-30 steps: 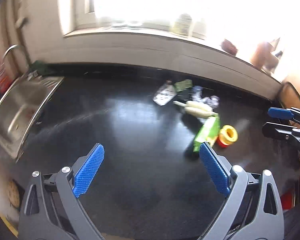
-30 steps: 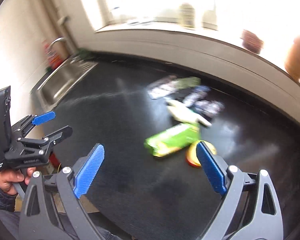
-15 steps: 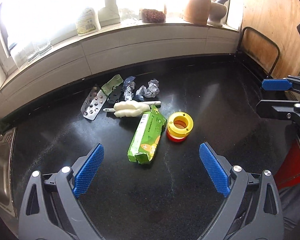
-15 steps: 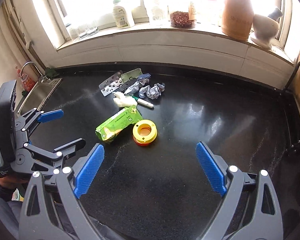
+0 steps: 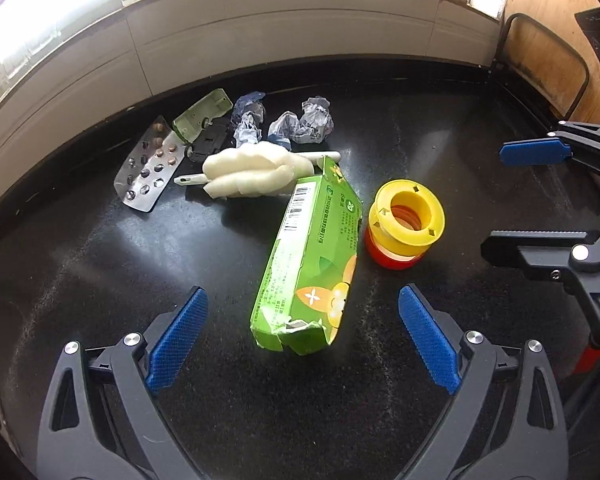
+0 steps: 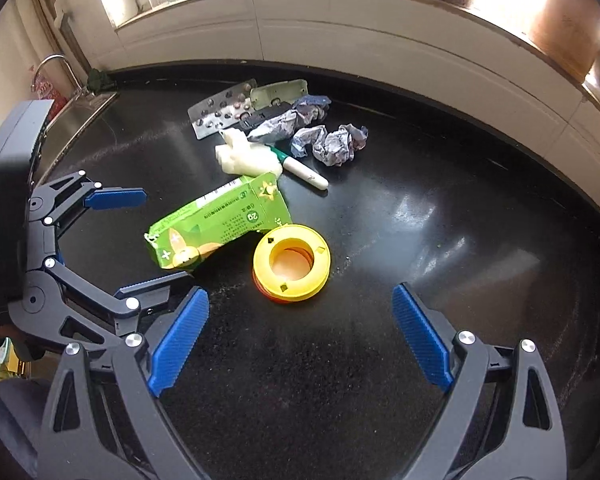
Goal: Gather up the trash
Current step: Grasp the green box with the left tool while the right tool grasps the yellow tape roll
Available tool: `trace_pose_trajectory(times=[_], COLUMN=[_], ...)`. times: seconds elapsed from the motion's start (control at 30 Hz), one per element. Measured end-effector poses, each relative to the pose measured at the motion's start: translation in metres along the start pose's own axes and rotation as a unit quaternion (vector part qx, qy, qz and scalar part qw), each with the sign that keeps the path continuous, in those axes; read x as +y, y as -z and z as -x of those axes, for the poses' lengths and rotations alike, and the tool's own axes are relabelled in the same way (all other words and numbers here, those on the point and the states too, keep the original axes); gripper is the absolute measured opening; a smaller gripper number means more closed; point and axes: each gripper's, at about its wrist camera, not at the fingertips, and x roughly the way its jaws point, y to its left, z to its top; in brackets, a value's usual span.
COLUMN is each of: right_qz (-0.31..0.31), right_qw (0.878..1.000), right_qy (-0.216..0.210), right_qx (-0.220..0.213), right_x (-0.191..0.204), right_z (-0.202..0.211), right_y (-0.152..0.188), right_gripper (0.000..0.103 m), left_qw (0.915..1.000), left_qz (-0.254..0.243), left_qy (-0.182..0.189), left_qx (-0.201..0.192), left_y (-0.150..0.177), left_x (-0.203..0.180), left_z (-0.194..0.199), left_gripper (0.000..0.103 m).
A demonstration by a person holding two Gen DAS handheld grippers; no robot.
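Trash sits in a loose pile on the black counter in front of you. Left wrist view first: your left gripper is spread wide w/ nothing in it, and the torn end of the green box lies right between its blue pads. The box lies flat, long way pointing off to the window wall. Just beside it, on its right, sits the yellow and red spool; they look like they touch, but you can't be sure. Past the box lies a lumpy white wad on top of a white pen. Left of that is a silver pill sheet and a pale green plastic bit. Two crumpled paper balls sit near the back. Your right gripper shows at the right edge, jaws apart.

Right wrist view: your right gripper is wide open too, holding nothing. The spool is near, a bit left of the middle of its gap. The green box lies left of the spool. Your left gripper is at the left, open, its pads on each side of the box's torn end. Pen, wad, pill sheet and paper balls lie farther back. The sink is far left.
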Motion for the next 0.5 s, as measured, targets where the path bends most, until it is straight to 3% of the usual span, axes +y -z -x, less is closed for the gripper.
trace_pose_trajectory(times=[0.33, 0.43, 0.5], right_qz=[0.011, 0.013, 0.015], right_qw=[0.998, 0.997, 0.997], right_qy=[-0.014, -0.021, -0.022], right_qx=[0.062, 0.071, 0.077], right_x=[-0.013, -0.012, -0.012], right_z=[-0.064, -0.07, -0.073], right_y=[-0.016, -0.019, -0.019], right_gripper=[0.084, 0.074, 0.056], left_qw=[0.9992, 0.9987, 0.9983], left_qz=[0.0, -0.001, -0.001], left_qy=[0.031, 0.039, 0.045], left_qx=[0.027, 0.032, 0.036], left_y=[-0.01, -0.012, -0.014], left_x=[0.011, 0.011, 0.01], left_z=[-0.043, -0.05, -0.052], left_gripper=[0.089, 0.081, 0.072])
